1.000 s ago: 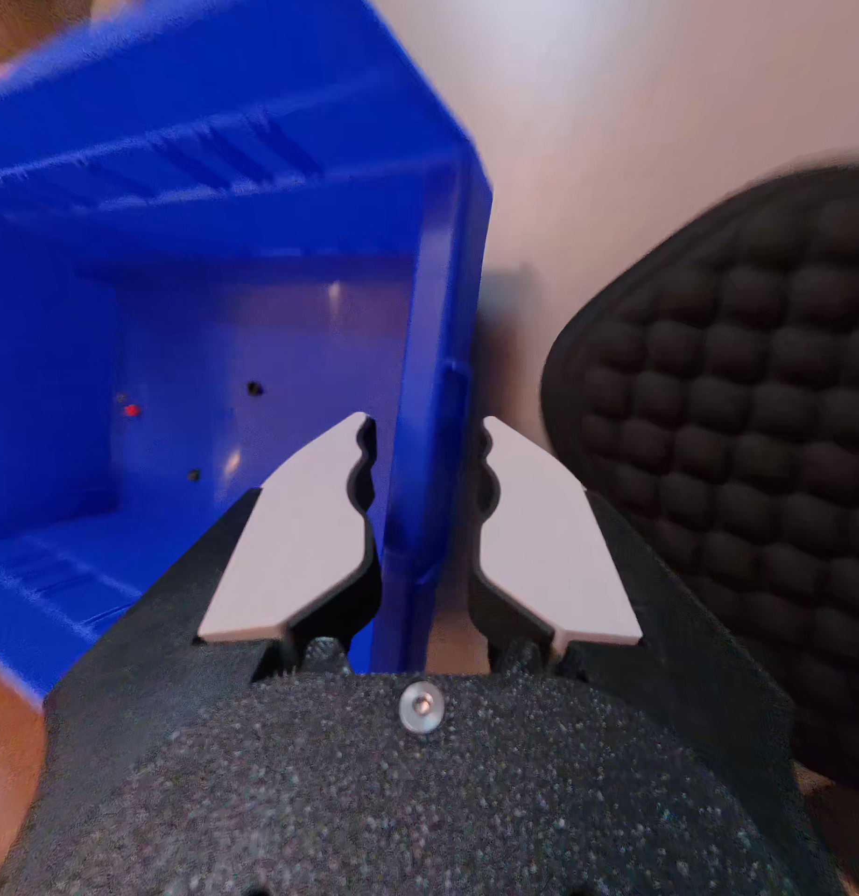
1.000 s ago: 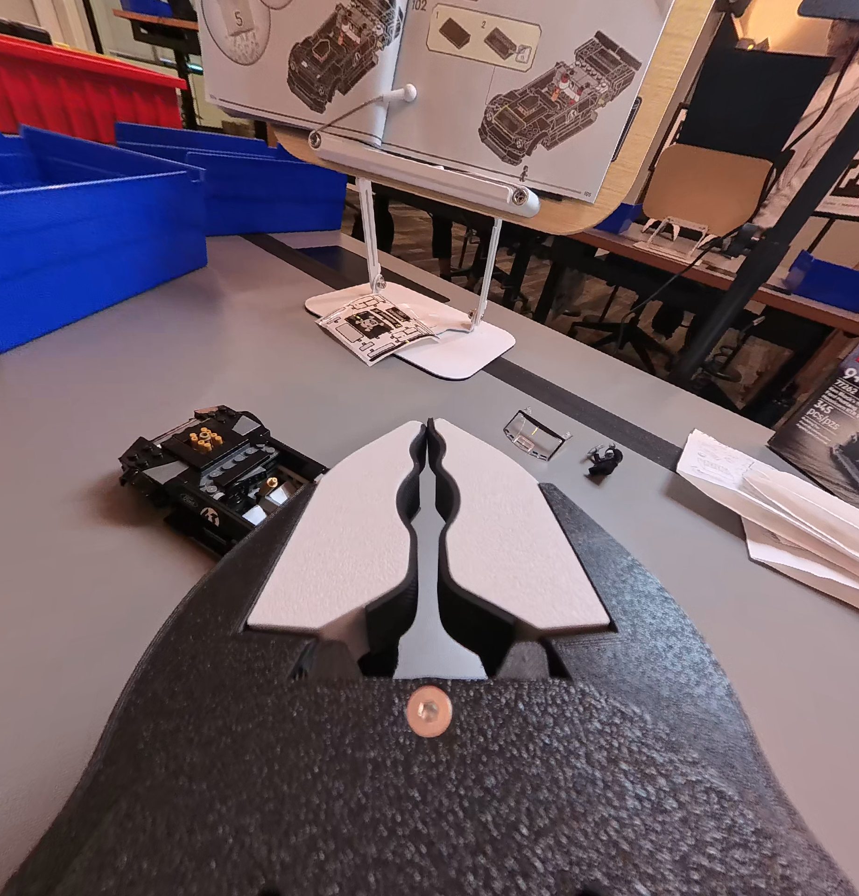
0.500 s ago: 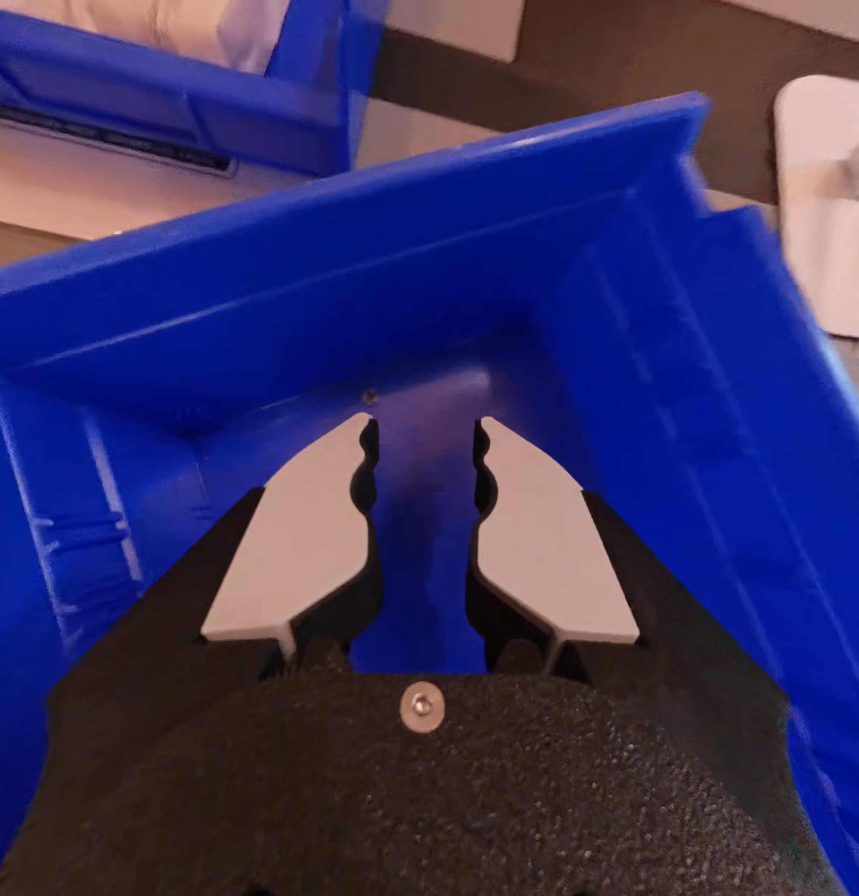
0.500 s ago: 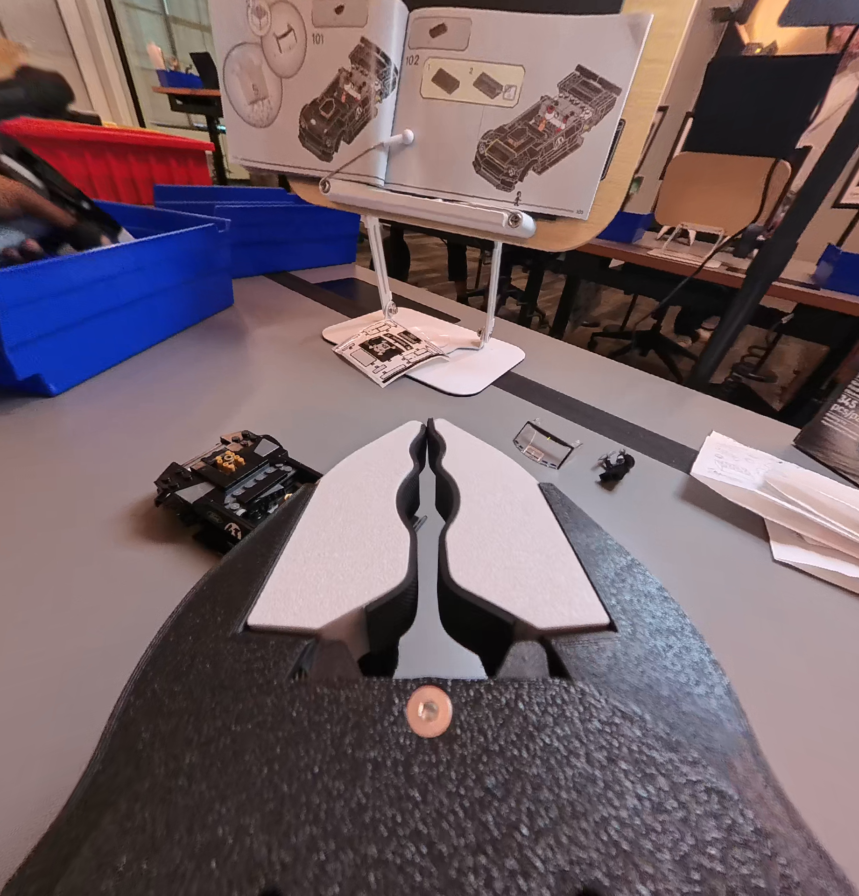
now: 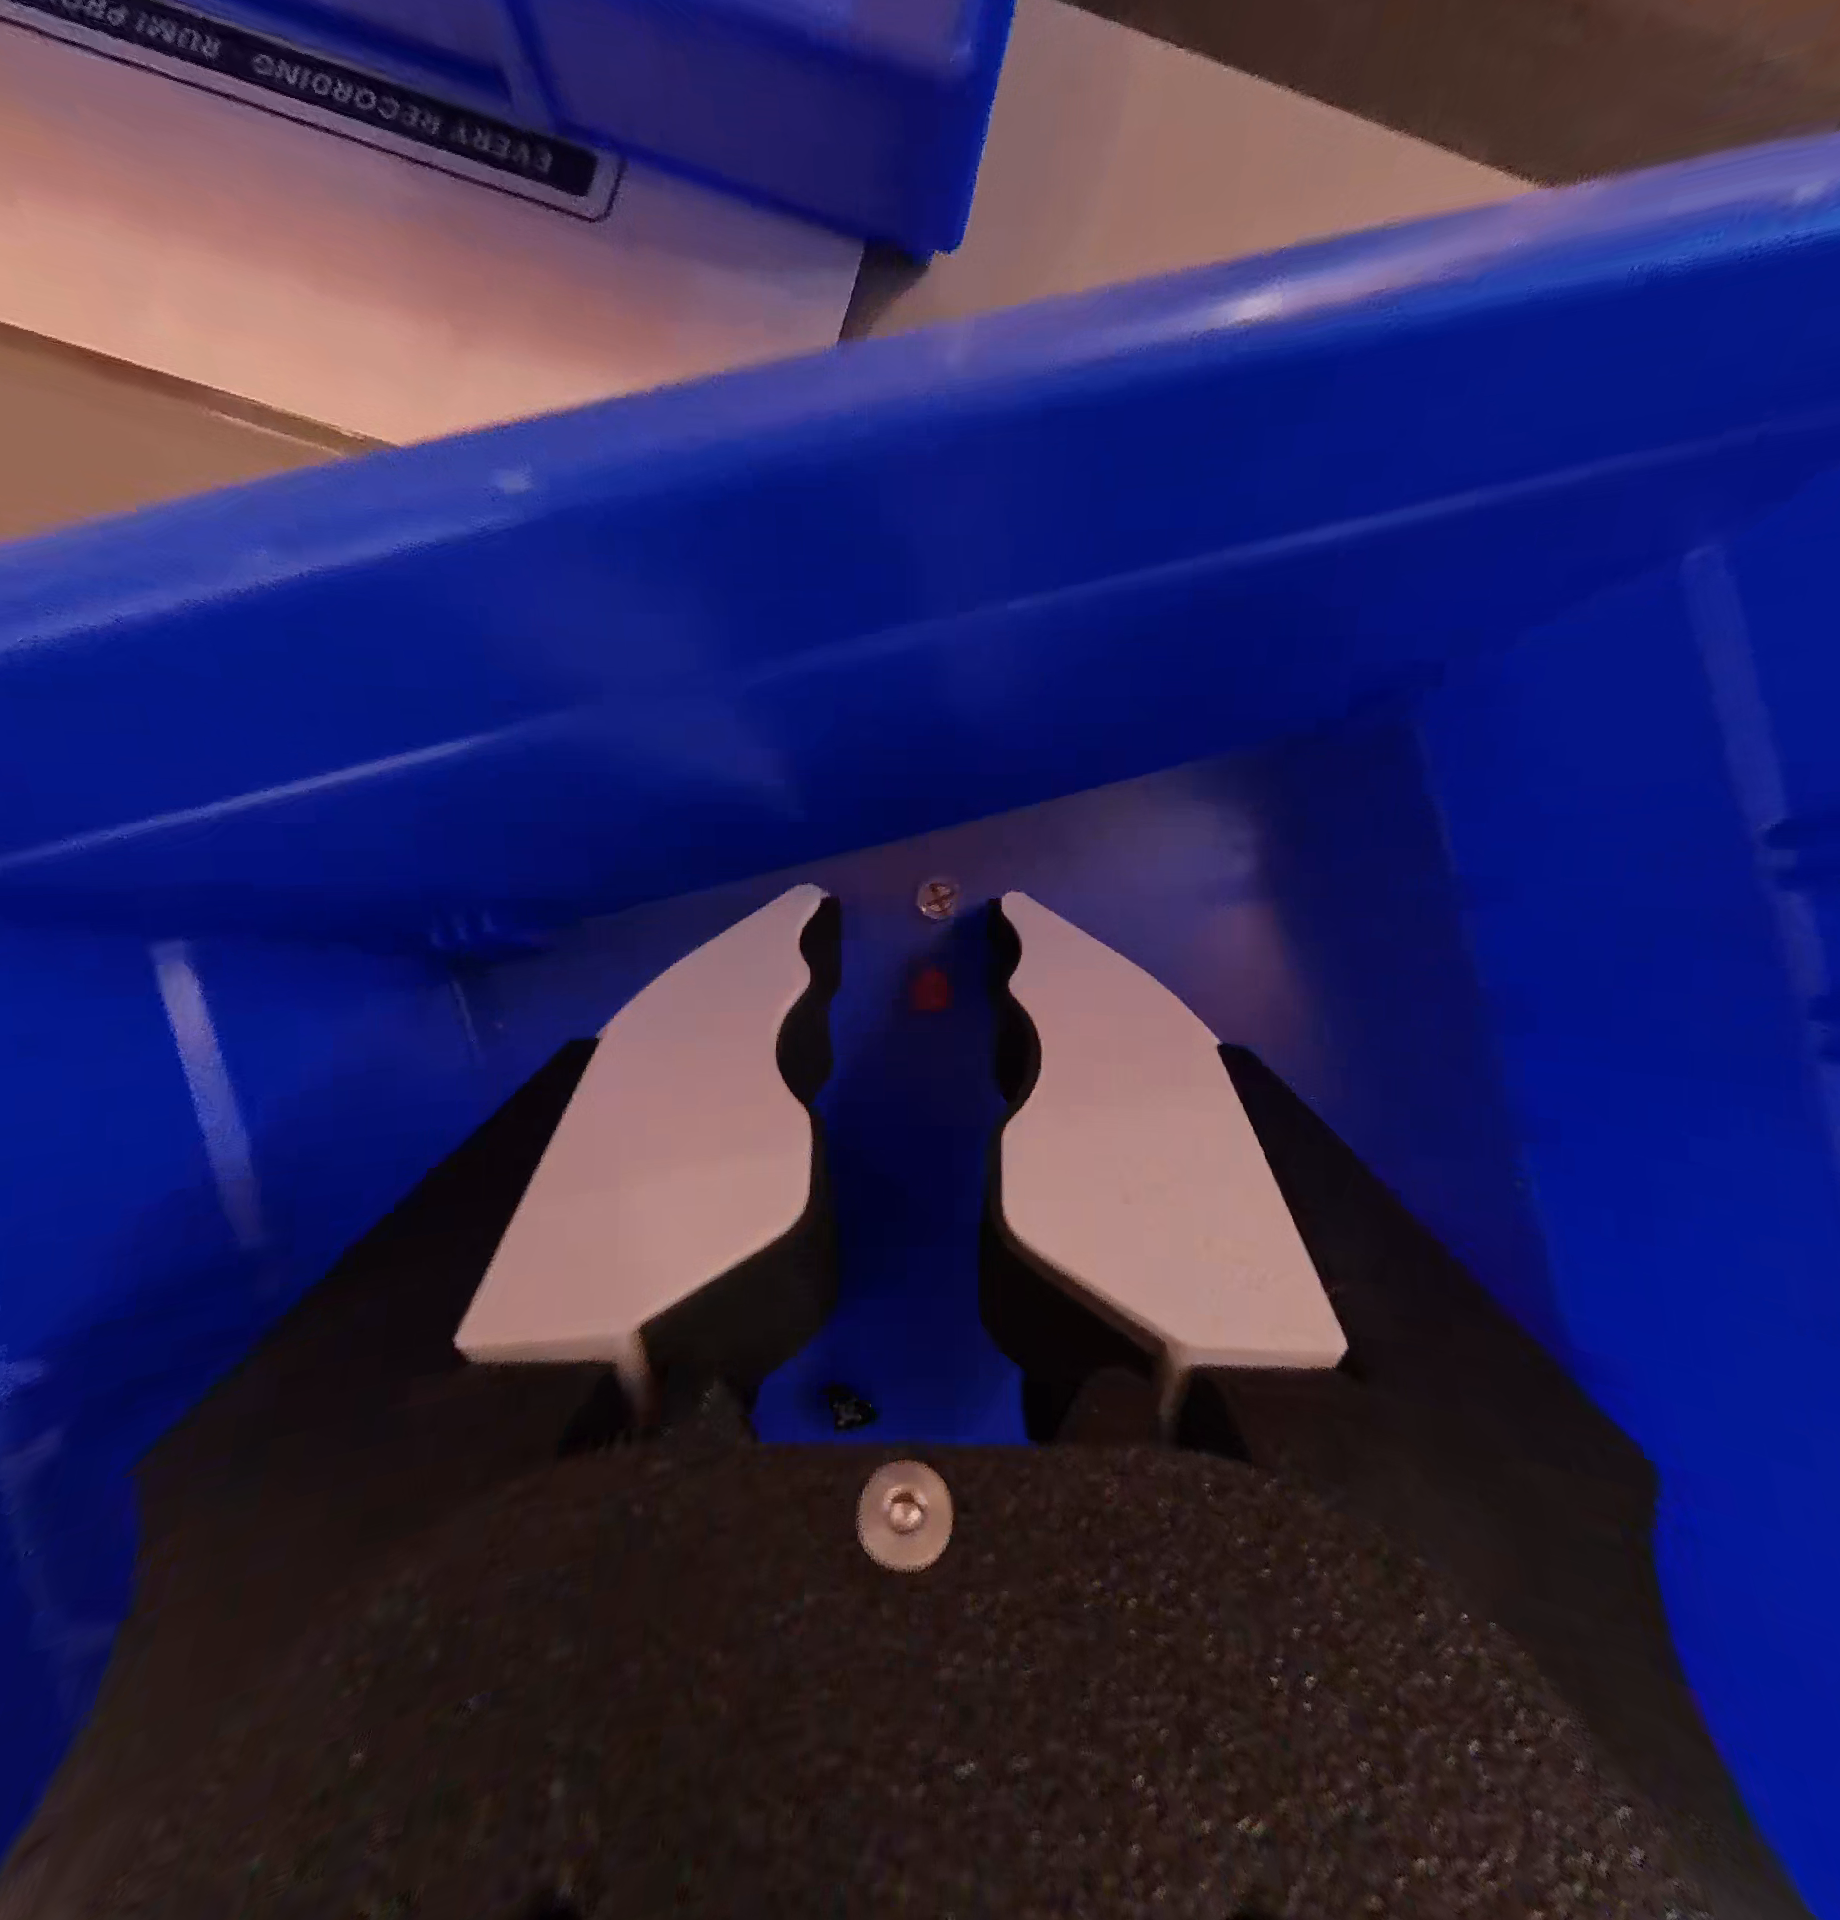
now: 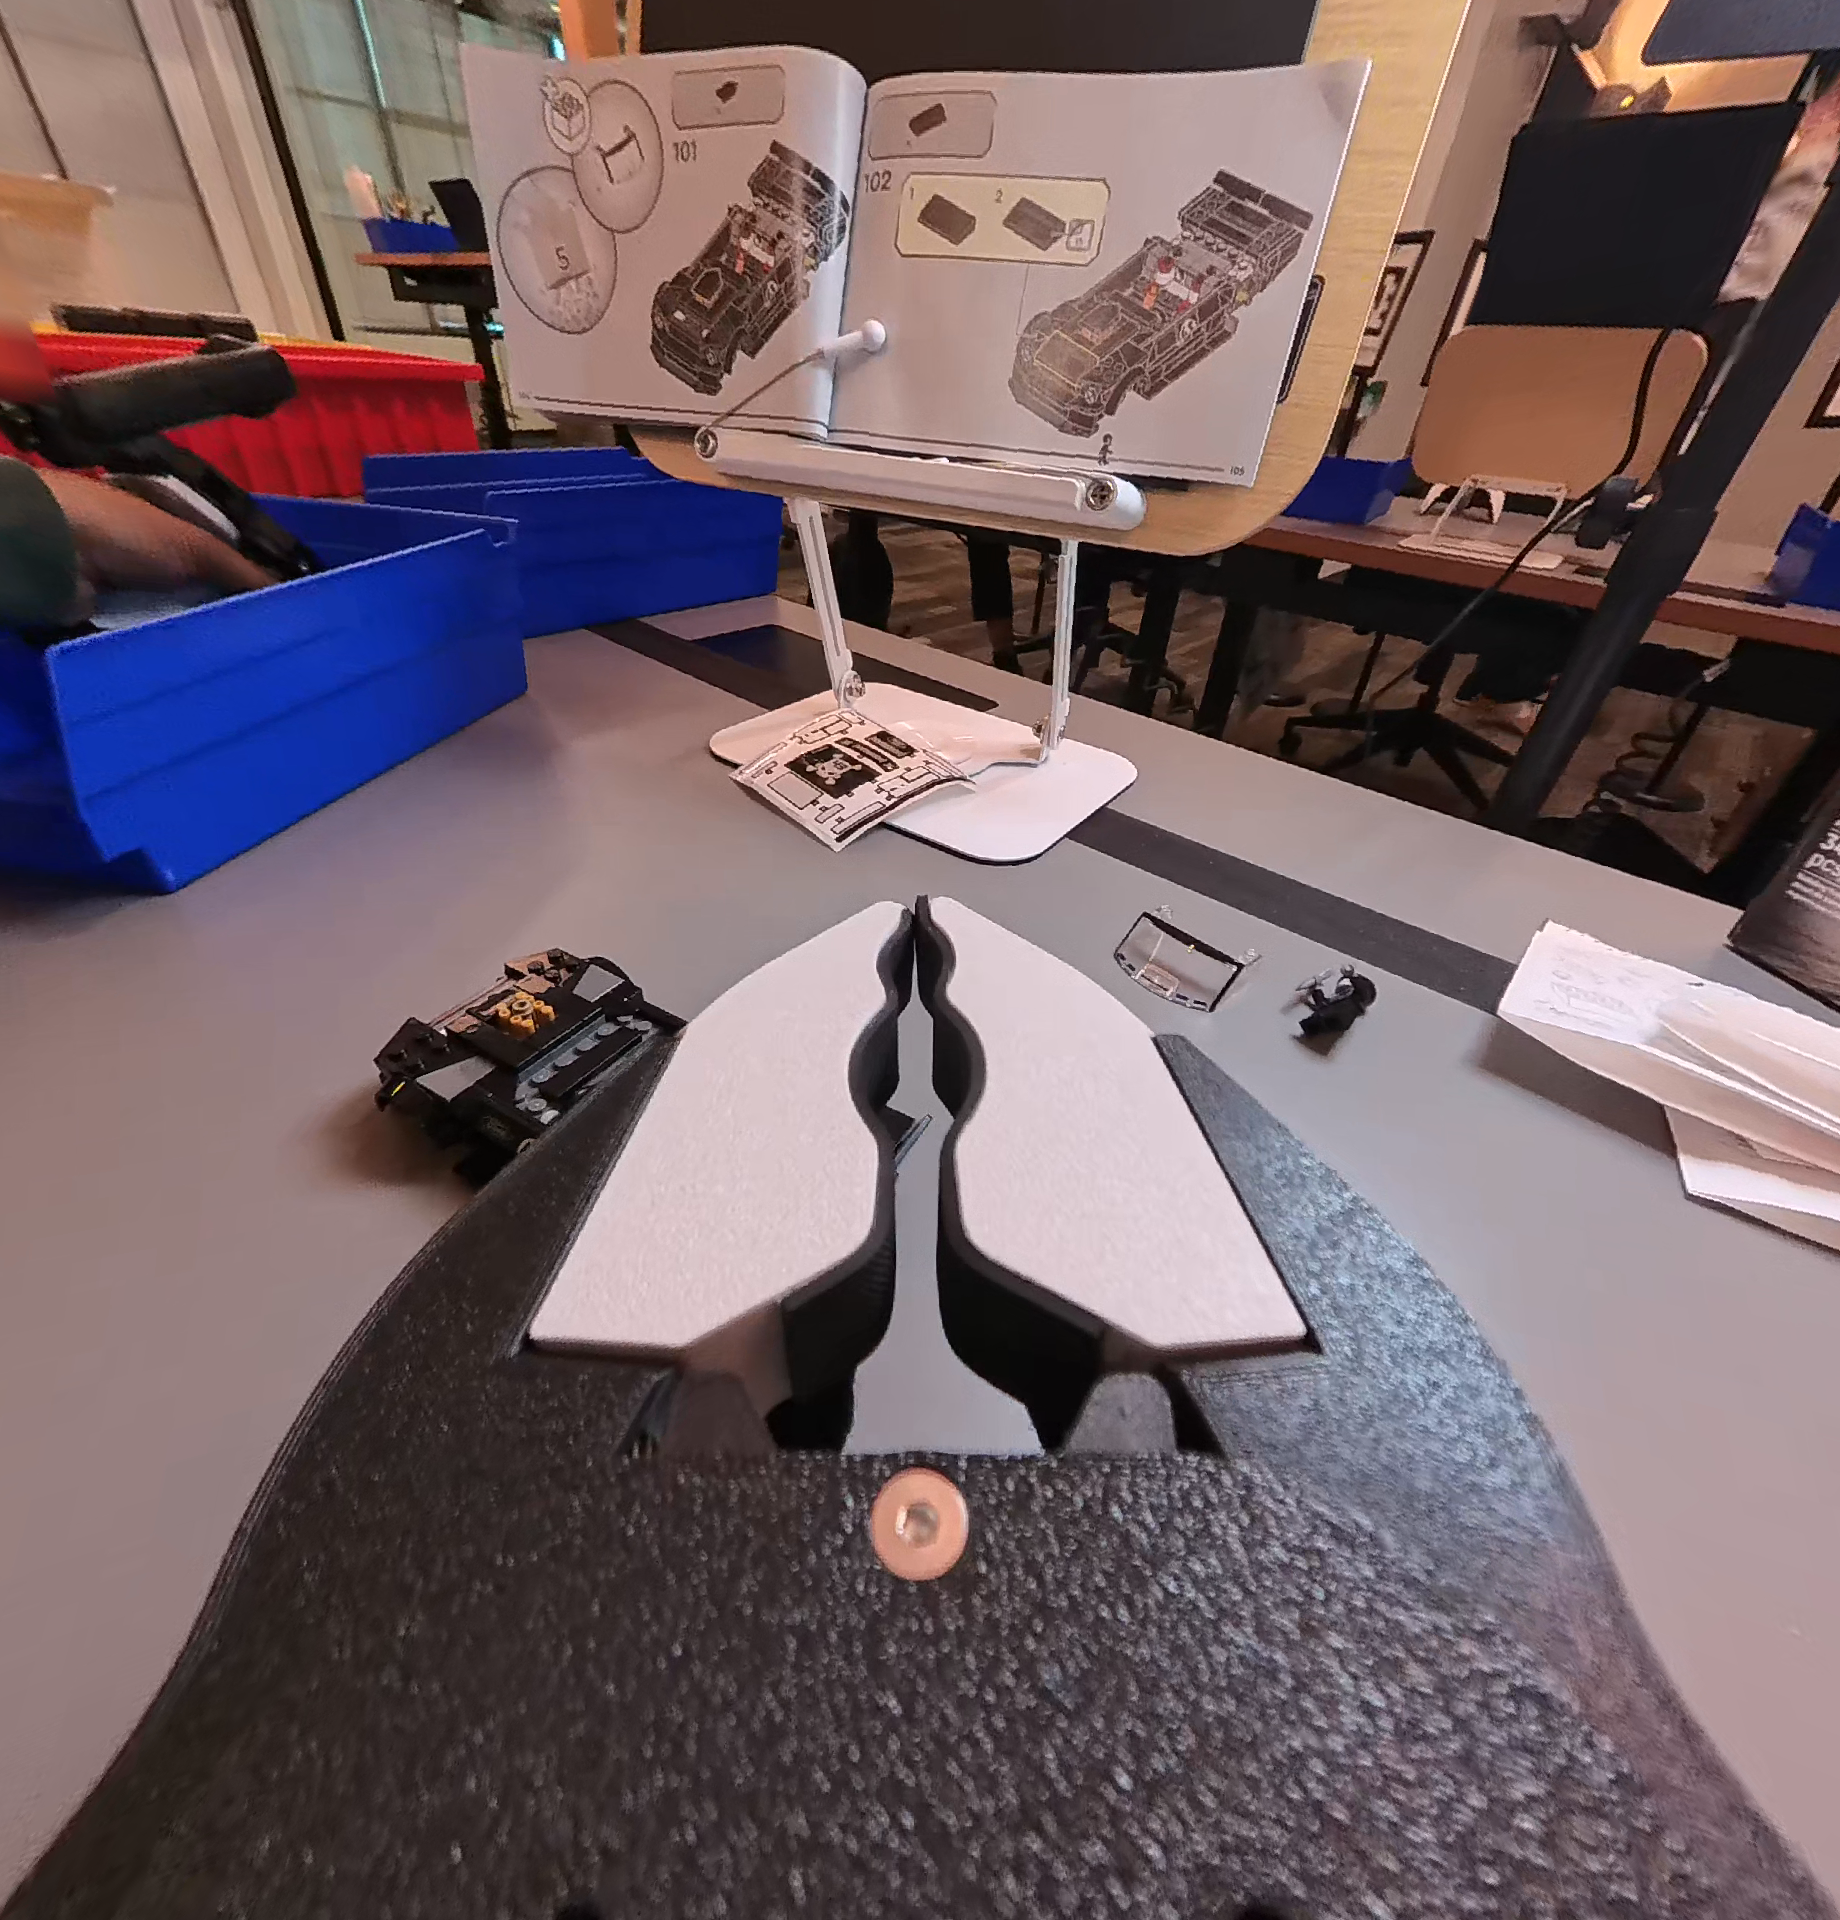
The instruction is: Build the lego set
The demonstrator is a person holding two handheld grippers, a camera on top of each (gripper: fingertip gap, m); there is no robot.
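Red piece (image 5: pixel 928 989) in bin (image 5: pixel 687 582), car (image 6: pixel 521 1049) on table (image 6: pixel 272 1195)

Blue bin (image 5: pixel 895 582), red piece (image 5: pixel 928 989), black-and-yellow car (image 6: pixel 516 1044), grey table (image 6: pixel 220 1195).

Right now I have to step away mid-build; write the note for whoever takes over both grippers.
Left gripper: open, empty, inside the blue bin, aimed at a small red piece; a tiny grey piece lies just beyond.
Right gripper: shut, seemingly empty, over the grey table.
On the table: part-built black car, clear windscreen piece, small dark piece, open instruction booklet on its stand.
Done: the car's lower body.
Left: pick the bin piece and fit it; windscreen and later steps remain.
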